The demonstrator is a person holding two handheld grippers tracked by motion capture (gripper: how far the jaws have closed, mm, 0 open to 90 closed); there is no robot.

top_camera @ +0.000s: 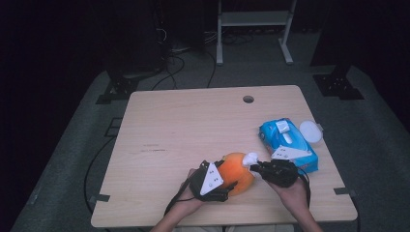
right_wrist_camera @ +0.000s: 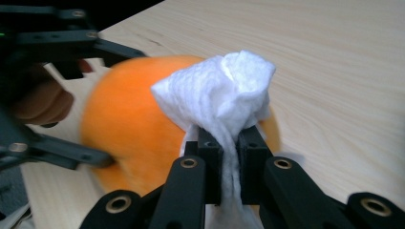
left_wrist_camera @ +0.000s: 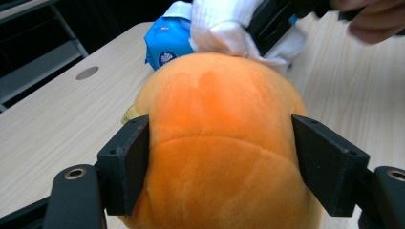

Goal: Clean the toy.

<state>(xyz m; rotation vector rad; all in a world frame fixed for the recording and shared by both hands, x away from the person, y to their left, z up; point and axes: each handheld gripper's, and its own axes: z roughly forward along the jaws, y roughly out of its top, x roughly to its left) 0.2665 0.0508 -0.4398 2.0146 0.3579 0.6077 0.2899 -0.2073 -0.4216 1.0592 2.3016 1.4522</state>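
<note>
Two grippers meet low in the high view's centre: the left gripper (top_camera: 223,186) braces an orange plush toy (top_camera: 238,172) on the table (top_camera: 193,125) so the right gripper (top_camera: 256,167) can wipe it. Left gripper view: its fingers (left_wrist_camera: 125,164) flank the velvety, rounded toy, grip uncertain. Right gripper view: fingers (right_wrist_camera: 210,164) clenched on a crumpled, quilted white wipe (right_wrist_camera: 224,90).

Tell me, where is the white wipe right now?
In the high view the white wipe is near the table's front edge, pinched in the right hand-held gripper and touching the orange plush toy.
</note>
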